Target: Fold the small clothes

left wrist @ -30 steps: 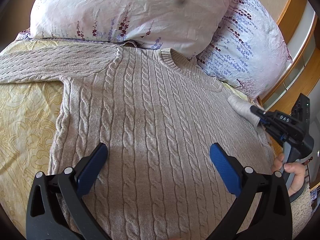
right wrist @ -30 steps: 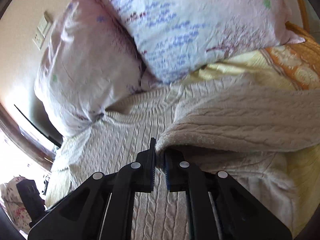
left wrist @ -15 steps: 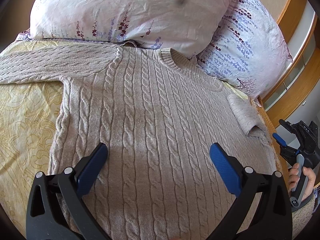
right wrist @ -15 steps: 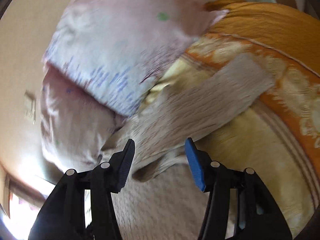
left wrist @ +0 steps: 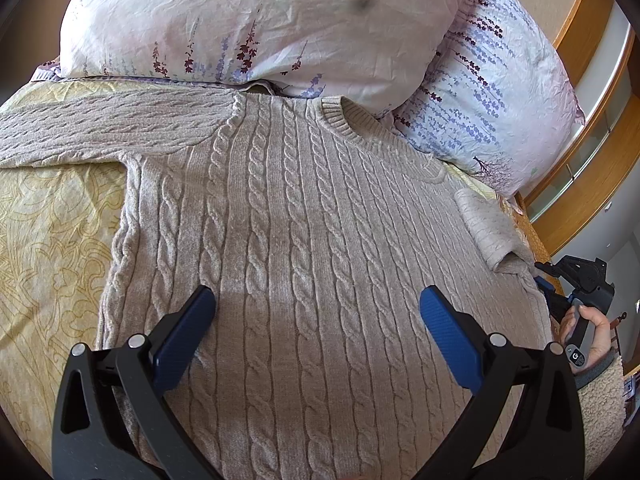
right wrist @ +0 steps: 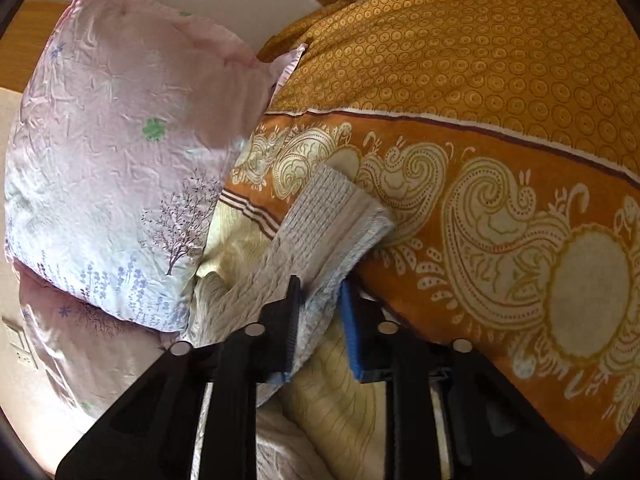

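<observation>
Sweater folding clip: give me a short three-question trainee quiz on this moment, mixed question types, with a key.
1. True or false: the left gripper is clamped on the sweater.
2. Multiple choice: what lies between the fingers of the right gripper? A) a pillow corner B) the sweater's sleeve C) the orange bedspread
3. Fill in: the sweater's neckline lies toward the ____ at the head of the bed.

Key
1. False: its jaws stand wide apart above the sweater's front.
2. B: the sleeve runs between the nearly closed fingers, cuff end beyond them.
3. pillows.
</observation>
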Action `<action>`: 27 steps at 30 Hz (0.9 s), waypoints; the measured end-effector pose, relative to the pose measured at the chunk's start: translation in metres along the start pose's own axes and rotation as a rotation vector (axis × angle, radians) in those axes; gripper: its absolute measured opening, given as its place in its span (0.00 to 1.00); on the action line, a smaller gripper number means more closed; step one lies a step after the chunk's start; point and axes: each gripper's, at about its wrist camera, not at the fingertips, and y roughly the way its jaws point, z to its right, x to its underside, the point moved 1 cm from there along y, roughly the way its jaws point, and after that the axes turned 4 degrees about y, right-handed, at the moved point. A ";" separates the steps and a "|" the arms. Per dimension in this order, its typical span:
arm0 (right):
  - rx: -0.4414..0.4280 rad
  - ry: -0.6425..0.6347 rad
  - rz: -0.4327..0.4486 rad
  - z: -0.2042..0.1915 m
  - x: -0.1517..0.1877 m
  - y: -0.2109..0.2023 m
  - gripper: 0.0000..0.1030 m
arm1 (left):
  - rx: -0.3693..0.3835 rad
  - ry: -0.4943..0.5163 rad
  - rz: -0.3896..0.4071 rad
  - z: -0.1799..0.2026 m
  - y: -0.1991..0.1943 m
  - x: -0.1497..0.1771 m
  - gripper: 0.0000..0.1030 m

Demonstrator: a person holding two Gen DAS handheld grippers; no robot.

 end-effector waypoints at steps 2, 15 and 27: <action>-0.027 -0.004 0.001 -0.004 -0.002 0.003 0.12 | 0.000 0.000 0.000 0.000 0.000 0.000 0.98; -0.629 -0.368 -0.266 -0.180 0.106 -0.004 0.11 | 0.045 -0.034 0.021 -0.006 -0.004 0.000 0.98; -0.403 -0.585 -0.646 -0.210 0.288 0.114 0.09 | -0.058 -0.195 0.284 -0.073 -0.084 -0.002 0.98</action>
